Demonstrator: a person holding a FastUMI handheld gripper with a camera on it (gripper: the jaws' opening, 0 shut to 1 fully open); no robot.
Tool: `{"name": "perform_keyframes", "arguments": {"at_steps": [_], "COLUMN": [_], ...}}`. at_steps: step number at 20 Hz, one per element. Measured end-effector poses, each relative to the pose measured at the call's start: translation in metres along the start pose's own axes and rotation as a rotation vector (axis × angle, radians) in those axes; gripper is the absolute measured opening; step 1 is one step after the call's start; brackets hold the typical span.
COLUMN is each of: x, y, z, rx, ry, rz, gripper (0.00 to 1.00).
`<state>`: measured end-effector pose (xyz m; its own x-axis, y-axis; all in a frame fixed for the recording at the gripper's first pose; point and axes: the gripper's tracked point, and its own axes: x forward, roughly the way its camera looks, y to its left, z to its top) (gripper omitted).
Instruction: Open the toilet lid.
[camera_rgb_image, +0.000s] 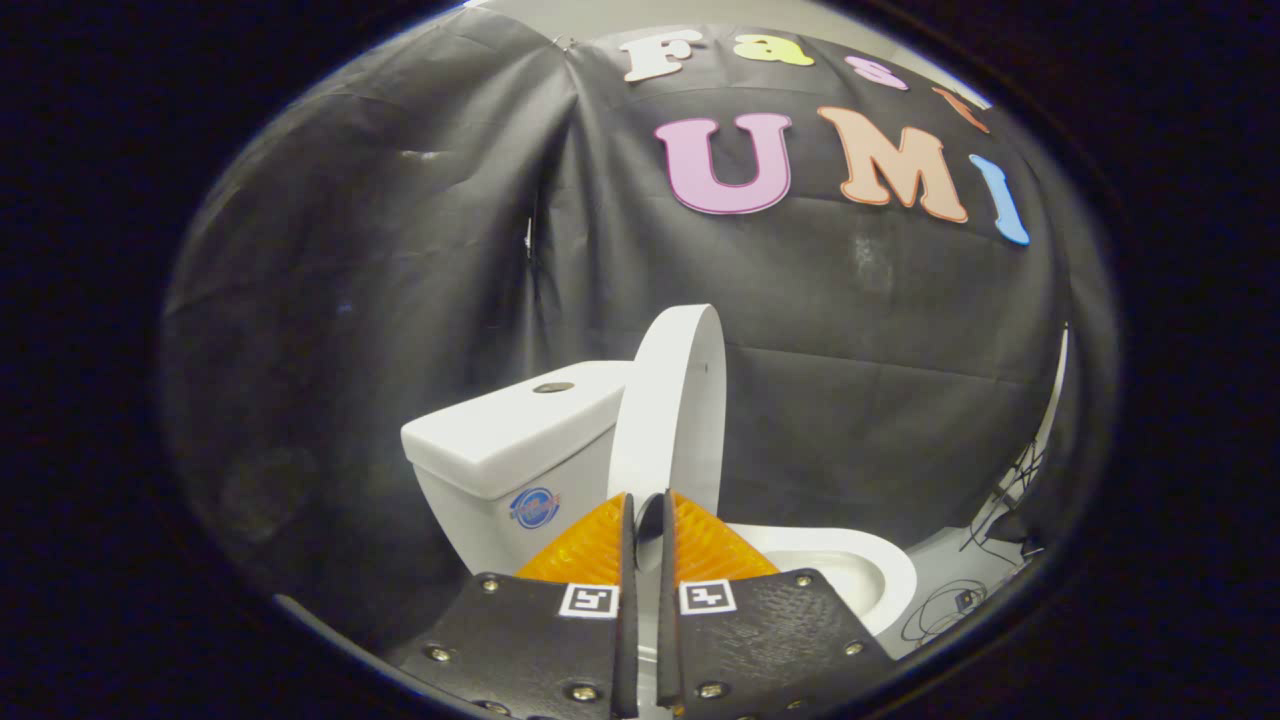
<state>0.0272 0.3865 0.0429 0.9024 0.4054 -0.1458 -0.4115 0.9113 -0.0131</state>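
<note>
The white toilet lid stands raised almost upright, seen nearly edge-on, and leans back toward the tank. My gripper is at the lid's lower front edge. Its two fingers are drawn close together, and a narrow strip of the lid's rim sits between the tips. Both fingers appear to press on it. The open seat and bowl lie to the right, just beyond the fingers.
The tank has a round flush button on top and a blue sticker on its front. Black cloth walls close in behind and to the left. Loose cables lie on the pale floor right of the bowl.
</note>
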Motion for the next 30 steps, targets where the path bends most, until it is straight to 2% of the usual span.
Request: {"name": "perform_keyframes", "arguments": {"at_steps": [3,9,26,28,30], "x": [0.002,0.007,0.013,0.011,0.011], "y": [0.01,0.018,0.031,0.034,0.036], "z": [-0.002,-0.001,-0.002,0.0,-0.001], "rx": [-0.014,0.042,0.03,0.051,0.056], "ry": [-0.007,-0.012,-0.042,-0.041,-0.033], "rz": [0.008,0.039,0.071,0.08,0.086], "gripper": [0.08,0.08,0.08,0.14,0.14]}}
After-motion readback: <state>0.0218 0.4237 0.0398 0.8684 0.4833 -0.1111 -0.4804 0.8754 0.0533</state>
